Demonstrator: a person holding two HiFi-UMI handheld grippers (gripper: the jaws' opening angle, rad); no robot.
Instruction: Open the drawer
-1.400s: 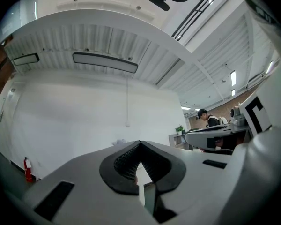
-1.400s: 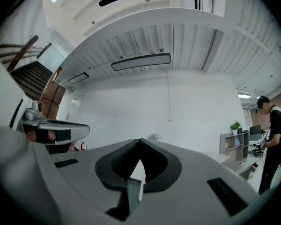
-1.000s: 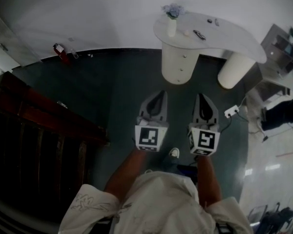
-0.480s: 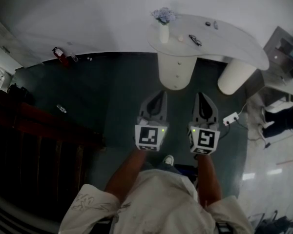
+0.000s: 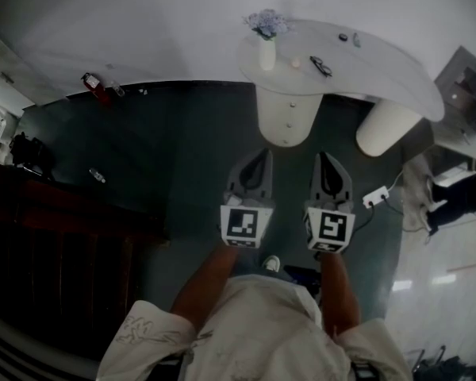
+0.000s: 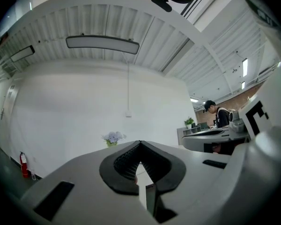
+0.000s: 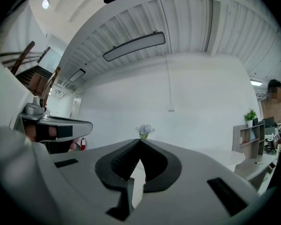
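In the head view, the grey left gripper and the grey right gripper are held side by side above the dark green floor, each carrying a cube with a black-and-white square marker at its rear. Both are pointed towards a white, curved-topped bench, and both are seen pressed together at the tips with nothing between them. They are well apart from the bench. The drawers are set in the front of a white rounded pedestal under the bench's left end, marked by two small knobs, one above the other. Their fronts are seen flush with the pedestal, so they are closed. A white vase of pale blue flowers stands near the bench's left edge, and a small dark object lies near the middle. A red fire extinguisher stands on the floor by the white wall.

In the left gripper view, the dark ribbed pads are seen meeting at the tip, and nothing is held. The flowers show just above them, and a person is seen far to the right.

In the right gripper view, the pads are likewise closed on nothing. The flowers stand just above the tip. The drawers are hidden behind the gripper's own body.
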